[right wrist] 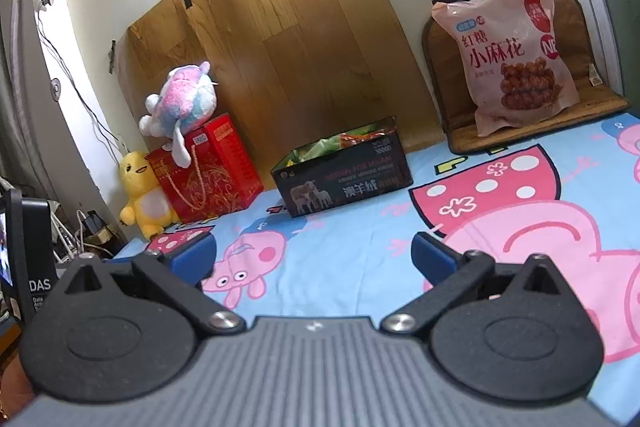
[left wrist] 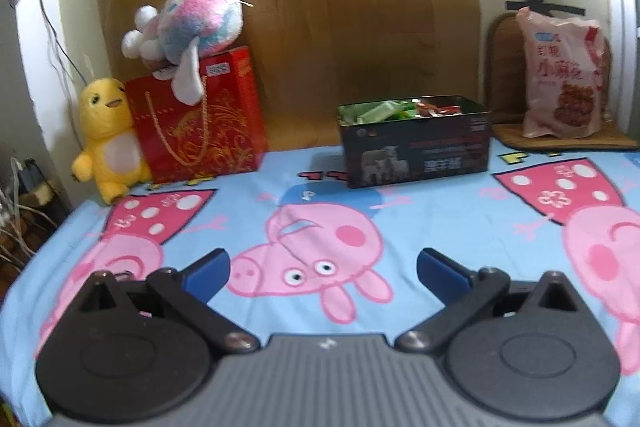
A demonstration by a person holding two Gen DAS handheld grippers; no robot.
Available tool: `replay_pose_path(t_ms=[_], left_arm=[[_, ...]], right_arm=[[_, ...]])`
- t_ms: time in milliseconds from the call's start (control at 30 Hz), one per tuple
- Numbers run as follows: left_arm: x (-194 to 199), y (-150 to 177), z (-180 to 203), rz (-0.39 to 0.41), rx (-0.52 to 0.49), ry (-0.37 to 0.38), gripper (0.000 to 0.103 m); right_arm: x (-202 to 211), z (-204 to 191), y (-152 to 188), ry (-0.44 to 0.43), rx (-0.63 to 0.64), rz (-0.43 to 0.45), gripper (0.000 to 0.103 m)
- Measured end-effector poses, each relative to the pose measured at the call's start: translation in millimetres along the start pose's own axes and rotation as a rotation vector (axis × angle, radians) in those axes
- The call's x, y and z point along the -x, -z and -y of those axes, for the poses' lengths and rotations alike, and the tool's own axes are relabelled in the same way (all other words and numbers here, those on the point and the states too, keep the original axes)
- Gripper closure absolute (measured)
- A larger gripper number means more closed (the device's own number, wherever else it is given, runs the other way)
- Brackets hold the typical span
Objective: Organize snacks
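Observation:
A black open box stands on the far side of the cartoon-pig sheet, with green and red snack packets inside. It also shows in the right wrist view, with packets inside. A large pink snack bag leans upright at the far right on a brown mat; it also shows in the right wrist view. My left gripper is open and empty, well short of the box. My right gripper is open and empty, also short of the box.
A red gift bag stands at the far left with a pink-blue plush on top and a yellow plush beside it. A wood-pattern board leans on the wall behind. Cables and a device lie off the left edge.

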State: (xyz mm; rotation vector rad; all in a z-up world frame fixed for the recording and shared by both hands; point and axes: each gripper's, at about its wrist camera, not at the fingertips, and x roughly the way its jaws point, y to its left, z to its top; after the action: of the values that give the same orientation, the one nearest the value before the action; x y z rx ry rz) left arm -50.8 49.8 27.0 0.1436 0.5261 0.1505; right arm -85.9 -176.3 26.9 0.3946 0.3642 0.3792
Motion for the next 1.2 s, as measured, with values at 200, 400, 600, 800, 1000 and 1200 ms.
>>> replay_pose_path(t_ms=[200, 400, 600, 800, 1000, 1200], left_arm=[[-11.6, -1.7, 6.0, -0.003, -0.034, -0.044, 0.0], [-24.4, -3.4, 15.2, -0.011, -0.067, -0.088, 0.0], [-37.6, -4.4, 17.4, -0.032, -0.083, -0.104, 0.0], [-50.0, -7.0, 19.3, -0.075, -0.091, -0.111, 0.0], [-53.7, -6.7, 22.5, -0.076, -0.097, -0.15, 0.0], [-58.0, -8.5, 20.8, -0.075, -0.105, -0.178, 0.0]], right_arm=[[-8.4, 10.8, -1.4, 0.01, -0.031, -0.015, 0.0], [-11.6, 19.8, -4.7, 0.022, -0.045, -0.007, 0.0], [-19.1, 28.2, -6.7, 0.022, -0.068, -0.019, 0.0], [-23.1, 30.9, -8.9, 0.017, -0.066, -0.019, 0.0], [-27.1, 38.1, -9.1, 0.026, -0.085, -0.029, 0.0], [-28.8, 40.5, -9.8, 0.025, -0.087, -0.033, 0.0]])
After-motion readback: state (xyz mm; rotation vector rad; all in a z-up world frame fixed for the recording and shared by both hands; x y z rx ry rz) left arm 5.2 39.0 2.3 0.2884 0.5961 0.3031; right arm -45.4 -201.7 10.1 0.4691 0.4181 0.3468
